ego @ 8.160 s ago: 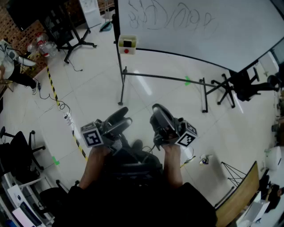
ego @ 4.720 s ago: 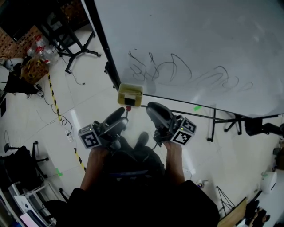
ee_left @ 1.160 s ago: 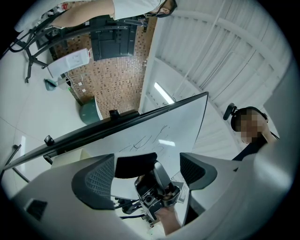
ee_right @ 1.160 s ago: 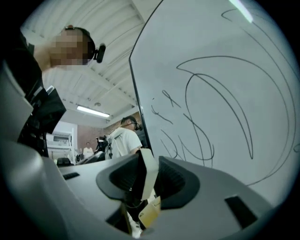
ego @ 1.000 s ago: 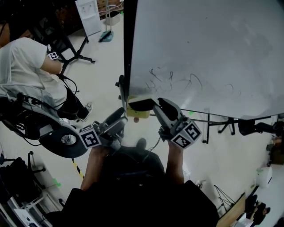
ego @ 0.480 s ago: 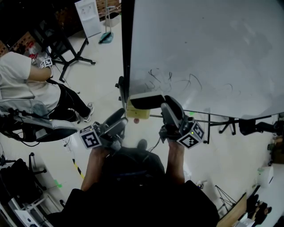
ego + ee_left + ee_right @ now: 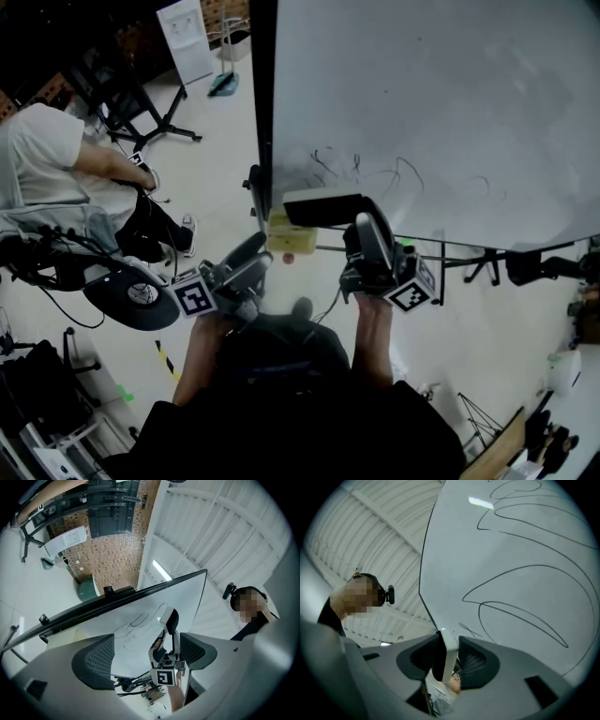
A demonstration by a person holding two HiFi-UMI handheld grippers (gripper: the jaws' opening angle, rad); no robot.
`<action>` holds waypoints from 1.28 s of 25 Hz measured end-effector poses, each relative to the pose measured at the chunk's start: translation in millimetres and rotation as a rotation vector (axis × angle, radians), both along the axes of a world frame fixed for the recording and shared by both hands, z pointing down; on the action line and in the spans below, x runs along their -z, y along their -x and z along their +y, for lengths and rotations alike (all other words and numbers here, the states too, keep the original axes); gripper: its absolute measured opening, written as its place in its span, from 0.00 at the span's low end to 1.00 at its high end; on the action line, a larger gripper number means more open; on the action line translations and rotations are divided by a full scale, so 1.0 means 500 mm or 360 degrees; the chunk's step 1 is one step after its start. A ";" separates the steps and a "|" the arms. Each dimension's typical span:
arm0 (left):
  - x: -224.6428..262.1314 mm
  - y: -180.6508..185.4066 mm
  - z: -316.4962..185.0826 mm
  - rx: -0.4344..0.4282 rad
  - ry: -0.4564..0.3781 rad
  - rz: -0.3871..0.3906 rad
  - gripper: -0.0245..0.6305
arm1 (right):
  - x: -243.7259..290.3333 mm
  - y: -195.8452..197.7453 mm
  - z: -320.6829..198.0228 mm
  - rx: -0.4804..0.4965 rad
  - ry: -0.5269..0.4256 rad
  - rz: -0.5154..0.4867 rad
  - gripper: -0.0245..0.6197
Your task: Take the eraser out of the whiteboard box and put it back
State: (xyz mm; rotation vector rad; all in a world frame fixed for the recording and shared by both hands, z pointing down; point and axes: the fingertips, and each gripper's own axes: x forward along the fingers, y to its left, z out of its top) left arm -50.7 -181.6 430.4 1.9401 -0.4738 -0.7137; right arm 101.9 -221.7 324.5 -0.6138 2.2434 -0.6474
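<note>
1. We see the right gripper (image 7: pixel 367 225) clamped on the eraser (image 7: pixel 319 208), which sticks out to the left of the jaws.
2. The eraser is just above the box (image 7: pixel 287 240) at the whiteboard's (image 7: pixel 431 112) lower-left corner.
3. The left gripper (image 7: pixel 253 251) has its jaws apart, empty.

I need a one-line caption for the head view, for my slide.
Right gripper holds the eraser before the whiteboard, above the yellow box; left gripper is open, empty.
</note>
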 end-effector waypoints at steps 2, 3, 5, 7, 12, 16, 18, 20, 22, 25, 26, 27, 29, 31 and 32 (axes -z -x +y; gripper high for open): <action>-0.002 -0.003 0.001 -0.0005 -0.0001 -0.0004 0.69 | 0.009 -0.009 -0.001 -0.0007 -0.0009 -0.0054 0.28; -0.002 -0.005 0.001 -0.0009 0.0000 -0.0007 0.69 | 0.017 -0.012 -0.001 -0.0011 -0.0021 -0.0073 0.28; -0.002 -0.008 0.001 -0.0016 0.0001 -0.0012 0.69 | 0.042 -0.012 -0.002 -0.0023 -0.0065 -0.0085 0.28; 0.000 -0.010 0.002 -0.0023 -0.0003 -0.0012 0.69 | 0.060 -0.013 -0.002 -0.0030 -0.0092 -0.0095 0.28; 0.017 -0.011 0.000 -0.0017 -0.0061 -0.0061 0.69 | 0.081 -0.021 0.000 -0.0037 -0.0109 -0.0169 0.28; 0.015 -0.013 0.001 -0.0015 -0.0050 -0.0052 0.69 | 0.098 -0.037 0.002 -0.0057 -0.0128 -0.0259 0.28; 0.013 -0.014 0.002 -0.0017 -0.0039 -0.0035 0.69 | 0.109 -0.044 0.004 -0.0067 -0.0145 -0.0308 0.28; 0.014 -0.015 0.002 -0.0021 -0.0048 -0.0024 0.69 | 0.118 -0.050 0.005 -0.0075 -0.0159 -0.0348 0.28; 0.015 -0.017 0.003 -0.0030 -0.0037 0.0013 0.69 | 0.124 -0.057 0.005 -0.0081 -0.0167 -0.0385 0.28; 0.019 -0.016 -0.001 -0.0019 -0.0064 -0.0031 0.69 | 0.132 -0.069 0.007 -0.0087 -0.0175 -0.0452 0.28; 0.019 -0.015 -0.001 -0.0018 -0.0065 -0.0036 0.69 | 0.134 -0.073 0.008 -0.0091 -0.0178 -0.0472 0.28; 0.017 -0.015 0.000 -0.0019 -0.0056 -0.0026 0.69 | 0.137 -0.077 0.008 -0.0097 -0.0182 -0.0490 0.28; 0.018 -0.015 -0.001 -0.0019 -0.0061 -0.0023 0.69 | 0.140 -0.086 0.009 -0.0106 -0.0188 -0.0525 0.28; 0.017 -0.016 -0.001 -0.0021 -0.0063 -0.0022 0.69 | 0.143 -0.096 0.010 -0.0117 -0.0190 -0.0561 0.28; 0.015 -0.017 0.000 -0.0024 -0.0052 -0.0012 0.69 | 0.145 -0.100 0.010 -0.0122 -0.0191 -0.0578 0.28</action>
